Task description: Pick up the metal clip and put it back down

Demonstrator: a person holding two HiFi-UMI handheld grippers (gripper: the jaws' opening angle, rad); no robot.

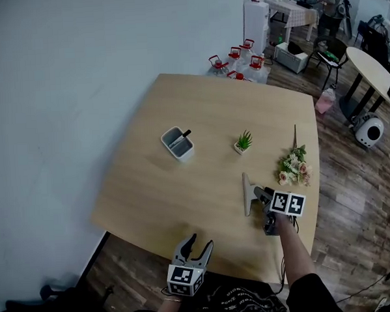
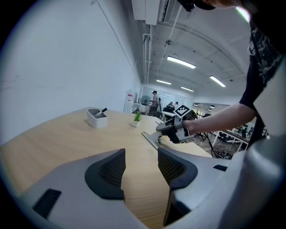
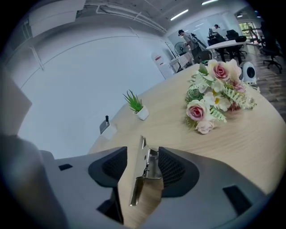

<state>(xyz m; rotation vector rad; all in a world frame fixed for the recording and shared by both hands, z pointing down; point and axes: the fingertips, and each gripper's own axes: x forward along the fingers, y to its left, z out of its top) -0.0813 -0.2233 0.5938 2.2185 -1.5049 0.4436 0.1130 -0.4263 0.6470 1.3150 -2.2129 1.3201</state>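
right gripper (image 3: 142,161): we are holding its jaws apart around the metal clip (image 3: 151,167); the right pad seems to be touching it, the left pad is not
metal clip: it is resting on the table (image 1: 184,192), near the flowers (image 1: 294,166)
left gripper (image 2: 141,166): we are holding it above the table's near edge, jaws apart and empty

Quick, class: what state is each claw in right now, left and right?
Left claw: open, nothing between its jaws.
Right claw: open, with the metal clip between its jaws, not yet clamped.
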